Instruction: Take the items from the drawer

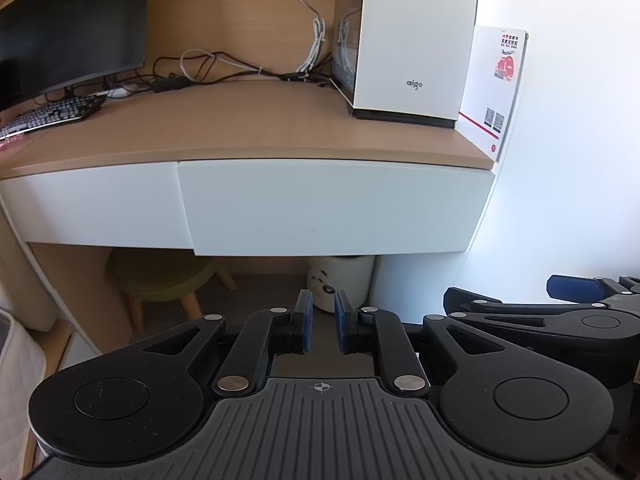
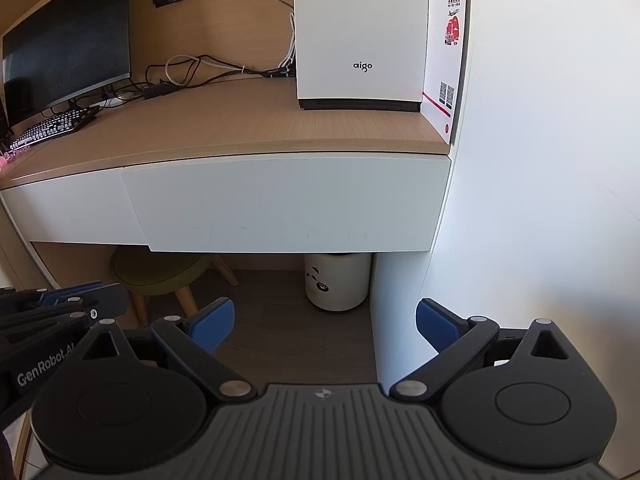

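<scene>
The right gripper (image 2: 325, 326) hangs wide open and empty before the closed white drawer (image 2: 288, 204), above a white bin (image 2: 338, 280).

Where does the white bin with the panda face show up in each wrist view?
Left wrist: the white bin stands on the floor under the right-hand drawer, centre frame, its lower part hidden behind the left tongs.
Right wrist: same bin, right of centre, in full view under the drawer.
Shared landmark: the white aigo box on the desk.
</scene>
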`<state>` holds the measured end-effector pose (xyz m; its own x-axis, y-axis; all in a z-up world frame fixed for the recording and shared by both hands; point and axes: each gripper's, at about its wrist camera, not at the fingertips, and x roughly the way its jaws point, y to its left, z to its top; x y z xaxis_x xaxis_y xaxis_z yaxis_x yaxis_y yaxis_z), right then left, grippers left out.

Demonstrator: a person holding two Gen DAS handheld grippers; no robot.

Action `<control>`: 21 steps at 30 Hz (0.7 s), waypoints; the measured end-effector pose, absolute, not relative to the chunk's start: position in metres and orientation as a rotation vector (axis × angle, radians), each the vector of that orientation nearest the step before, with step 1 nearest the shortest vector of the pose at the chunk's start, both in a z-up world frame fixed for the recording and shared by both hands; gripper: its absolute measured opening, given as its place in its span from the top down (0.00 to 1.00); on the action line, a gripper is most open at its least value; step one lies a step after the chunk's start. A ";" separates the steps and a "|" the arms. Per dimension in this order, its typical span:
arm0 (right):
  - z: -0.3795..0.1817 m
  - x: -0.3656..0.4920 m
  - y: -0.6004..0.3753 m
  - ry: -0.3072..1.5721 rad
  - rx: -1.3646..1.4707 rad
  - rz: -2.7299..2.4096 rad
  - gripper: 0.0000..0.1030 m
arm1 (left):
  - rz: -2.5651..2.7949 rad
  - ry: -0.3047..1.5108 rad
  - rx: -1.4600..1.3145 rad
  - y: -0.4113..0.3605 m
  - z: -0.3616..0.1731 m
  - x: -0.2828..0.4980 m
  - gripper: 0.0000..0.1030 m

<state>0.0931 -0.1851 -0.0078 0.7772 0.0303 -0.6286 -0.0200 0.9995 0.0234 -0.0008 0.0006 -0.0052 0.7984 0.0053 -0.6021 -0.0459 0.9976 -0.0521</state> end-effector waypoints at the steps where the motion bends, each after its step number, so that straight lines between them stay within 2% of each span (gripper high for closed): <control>1: -0.008 0.093 -0.185 0.680 0.016 0.026 0.04 | 0.031 0.646 -0.067 0.001 -0.005 -0.001 0.86; 21: -0.010 0.095 -0.188 0.681 0.017 0.025 0.04 | 0.047 0.650 -0.078 0.000 -0.007 0.001 0.86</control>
<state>0.0949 -0.1875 -0.0098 0.7770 0.0284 -0.6289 -0.0176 0.9996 0.0234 0.0013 0.0001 -0.0073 0.7950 0.0193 -0.6063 -0.0682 0.9960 -0.0577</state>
